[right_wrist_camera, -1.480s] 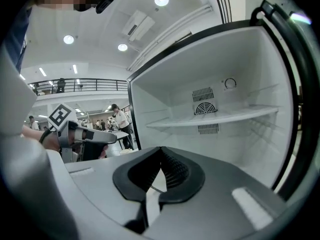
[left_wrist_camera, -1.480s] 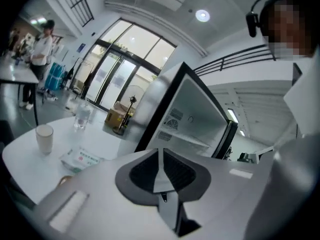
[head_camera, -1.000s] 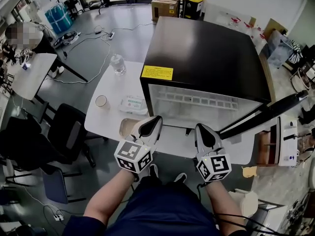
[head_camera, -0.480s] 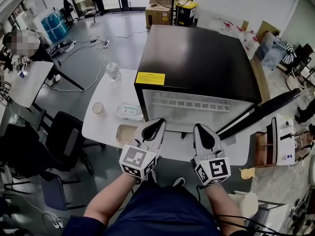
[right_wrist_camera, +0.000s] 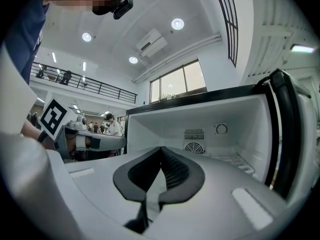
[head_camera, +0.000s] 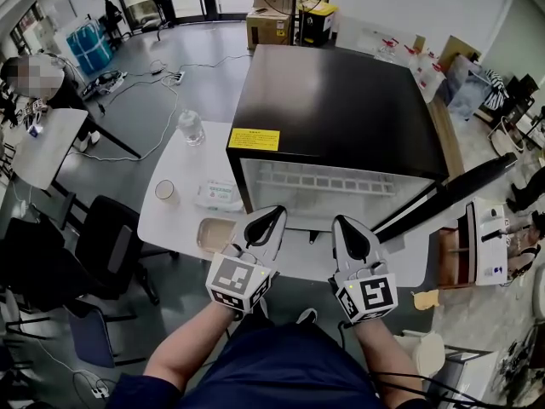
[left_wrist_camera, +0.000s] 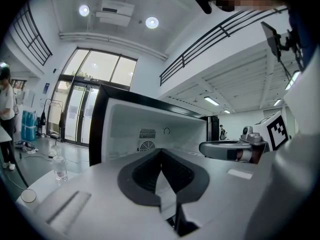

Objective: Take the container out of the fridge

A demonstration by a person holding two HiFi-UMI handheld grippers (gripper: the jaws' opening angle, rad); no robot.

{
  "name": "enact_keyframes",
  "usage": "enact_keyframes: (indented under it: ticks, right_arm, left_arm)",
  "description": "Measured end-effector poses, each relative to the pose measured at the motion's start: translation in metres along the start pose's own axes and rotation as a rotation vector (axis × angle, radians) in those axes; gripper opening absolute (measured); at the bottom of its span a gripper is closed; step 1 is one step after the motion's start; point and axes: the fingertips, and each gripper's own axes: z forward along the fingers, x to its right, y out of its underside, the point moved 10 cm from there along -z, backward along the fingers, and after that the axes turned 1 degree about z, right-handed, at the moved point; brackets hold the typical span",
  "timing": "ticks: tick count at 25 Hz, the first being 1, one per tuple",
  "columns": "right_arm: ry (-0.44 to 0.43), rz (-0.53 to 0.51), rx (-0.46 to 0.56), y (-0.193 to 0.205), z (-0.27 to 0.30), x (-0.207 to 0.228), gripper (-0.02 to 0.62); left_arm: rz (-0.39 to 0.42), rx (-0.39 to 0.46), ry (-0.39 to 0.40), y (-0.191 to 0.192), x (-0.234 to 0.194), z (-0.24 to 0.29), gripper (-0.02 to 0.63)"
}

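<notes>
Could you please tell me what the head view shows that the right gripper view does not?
Only the head view shows the fridge from above, its black top with a yellow label, and the white table bearing a water bottle, a paper cup and a beige tray. Only the right gripper view shows the fridge's white back wall with a fan vent and a dial, and that the right tool is shut with nothing between its jaws. Both show the open fridge, the right tool and the left tool.

Ahead of left claw [head_camera: 264, 220] and right claw [head_camera: 349, 226]: fridge [head_camera: 341, 100], on the surface [head_camera: 183, 164]. Left of left claw: tray [head_camera: 215, 233], cup [head_camera: 164, 191], bottle [head_camera: 190, 127].
</notes>
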Motion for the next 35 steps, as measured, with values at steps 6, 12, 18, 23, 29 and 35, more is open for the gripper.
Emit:
enact_keyframes:
  ticks: [6, 12, 18, 23, 29, 35]
  right_arm:
    - [-0.001, 0.0, -0.012, 0.002, 0.003, 0.0, 0.006]
    - [-0.002, 0.002, -0.015, 0.004, 0.006, 0.002, 0.006]
    - [0.003, 0.012, -0.014, 0.005, 0.006, 0.003, 0.006]
    - [0.004, 0.016, -0.016, 0.009, 0.008, 0.004, 0.006]
    - [0.008, 0.017, -0.023, 0.008, 0.011, 0.006, 0.006]
    - [0.01, 0.022, -0.027, 0.009, 0.015, 0.006, 0.006]
  left_arm:
    - [0.032, 0.01, 0.012, -0.002, 0.005, 0.002, 0.003]
    - [0.021, 0.004, 0.006, 0.001, 0.002, 0.004, 0.003]
    - [0.02, 0.003, 0.007, 0.004, 0.002, 0.005, 0.003]
    - [0.023, -0.001, 0.006, 0.006, 0.002, 0.007, 0.003]
    - [0.017, -0.015, 0.01, 0.01, -0.001, 0.011, 0.003]
    - [0.01, -0.027, 0.015, 0.013, -0.003, 0.013, 0.003]
